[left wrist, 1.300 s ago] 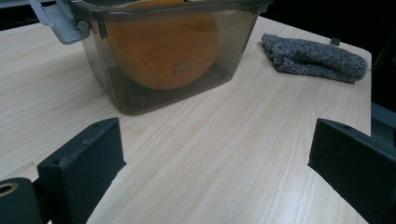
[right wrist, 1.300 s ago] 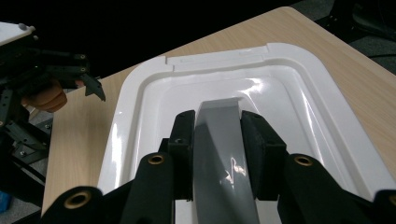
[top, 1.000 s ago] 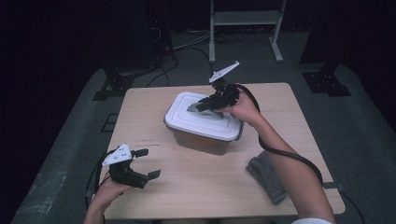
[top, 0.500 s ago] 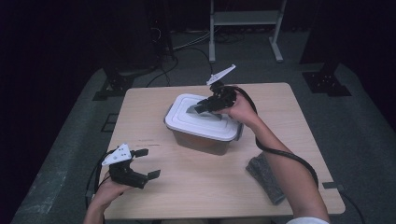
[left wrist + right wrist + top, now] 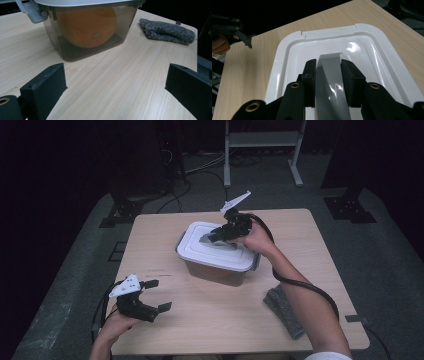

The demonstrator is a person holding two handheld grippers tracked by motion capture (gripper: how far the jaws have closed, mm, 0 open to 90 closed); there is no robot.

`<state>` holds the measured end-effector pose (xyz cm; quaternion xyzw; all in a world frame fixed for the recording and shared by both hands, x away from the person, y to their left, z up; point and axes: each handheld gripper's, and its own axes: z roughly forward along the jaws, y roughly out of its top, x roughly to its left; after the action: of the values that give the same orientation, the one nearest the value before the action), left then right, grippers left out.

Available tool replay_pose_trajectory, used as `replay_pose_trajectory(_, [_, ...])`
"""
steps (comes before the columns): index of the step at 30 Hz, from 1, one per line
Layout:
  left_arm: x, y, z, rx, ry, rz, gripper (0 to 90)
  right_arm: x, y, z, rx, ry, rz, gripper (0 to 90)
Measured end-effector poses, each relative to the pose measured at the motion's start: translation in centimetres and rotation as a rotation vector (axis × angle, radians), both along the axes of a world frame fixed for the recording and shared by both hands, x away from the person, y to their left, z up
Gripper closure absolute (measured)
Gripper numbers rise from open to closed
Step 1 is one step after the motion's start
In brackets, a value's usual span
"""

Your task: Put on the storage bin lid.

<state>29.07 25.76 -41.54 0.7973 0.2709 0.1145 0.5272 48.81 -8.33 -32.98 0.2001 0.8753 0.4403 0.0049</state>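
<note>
high view: a wooden table (image 5: 310,245) carries a clear box (image 5: 215,270) capped by a white lid (image 5: 200,251), standing near the middle. the right tongs (image 5: 214,236) reach in from the far right side and clasp the grey handle (image 5: 209,238) in the middle of the lid. the left tongs (image 5: 156,295) rest at the near left corner, well apart from the box, spread wide with nothing between them. a grey cloth (image 5: 284,310) lies near the right edge.

left gripper view: the left tongs (image 5: 115,85) stand wide apart over bare wood, holding nothing. ahead sits the box (image 5: 75,50), its smoky wall showing a round orange thing (image 5: 87,27) inside. a grey clip (image 5: 30,11) hangs at the lid's end; whether it is latched i cannot tell. the cloth (image 5: 167,31) lies beyond to the right.

right gripper view: the right tongs (image 5: 328,72) close on the handle (image 5: 332,80), one pad pressed on each side of the grey strip. the lid (image 5: 287,50) appears seated on its rim.

judgement: the step in hand looks like lifting the lid off. to do it well, keep the grip centred on the handle and pull straight up, so the lid does not tilt and bind. if the box rises with it, the clips likely need freeing first, or the left tongs should steady the box wall. once it is free, carry the lid level and clear of the orange thing.
</note>
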Motion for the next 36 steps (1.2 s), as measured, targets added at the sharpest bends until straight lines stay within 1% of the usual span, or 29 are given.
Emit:
replay_pose_trajectory(3, [0.0, 0.1, 0.0, -0.004, -0.002, 0.002, 2.5, 0.0, 0.1, -0.1, 0.002, 0.000, 0.001, 64.8])
replay_pose_trajectory(6, [0.0, 0.1, 0.0, -0.007, -0.003, 0.003, 2.5, -0.1, 0.4, -0.2, 0.002, 0.010, 0.005, 64.4])
replay_pose_trajectory(8, [0.0, 0.2, 0.1, -0.008, -0.004, 0.004, 2.5, -0.2, 0.5, -0.3, -0.005, 0.006, 0.007, 64.2])
replay_pose_trajectory(12, [-0.1, 0.2, 0.1, -0.012, -0.003, 0.003, 2.5, -0.2, 0.3, -0.5, -0.001, 0.012, 0.011, 64.1])
replay_pose_trajectory(16, [-0.1, 0.2, 0.1, -0.013, -0.004, 0.004, 2.5, -0.2, 0.1, -0.7, 0.003, 0.027, 0.008, 60.4])
replay_pose_trajectory(19, [0.0, 0.2, 0.1, -0.015, -0.005, 0.004, 2.5, -0.2, -0.1, -0.6, 0.021, 0.028, 0.006, 55.3])
replay_pose_trajectory(20, [0.0, 0.2, 0.1, -0.015, -0.005, 0.004, 2.5, -0.3, -0.2, -0.5, 0.033, 0.025, 0.007, 54.1])
replay_pose_trajectory(21, [0.0, 0.2, 0.1, -0.015, -0.005, 0.005, 2.5, -0.3, -0.3, -0.3, 0.049, 0.031, 0.003, 53.0])
replay_pose_trajectory(25, [0.0, 0.2, 0.1, -0.015, -0.002, 0.003, 2.5, -0.6, -0.8, 0.4, 0.074, 0.030, -0.001, 48.3])
replay_pose_trajectory(29, [0.0, 0.2, 0.1, -0.013, 0.000, 0.002, 2.5, -0.9, -1.3, 0.9, 0.082, 0.020, 0.004, 46.4])
replay_pose_trajectory(34, [-0.1, 0.0, 0.2, -0.011, -0.006, -0.002, 2.5, -1.6, -2.2, 1.3, 0.104, -0.002, -0.004, 45.5])
replay_pose_trajectory(36, [-0.1, 0.0, 0.1, -0.011, -0.004, -0.005, 2.5, -1.9, -2.6, 1.5, 0.110, 0.002, -0.007, 45.2])
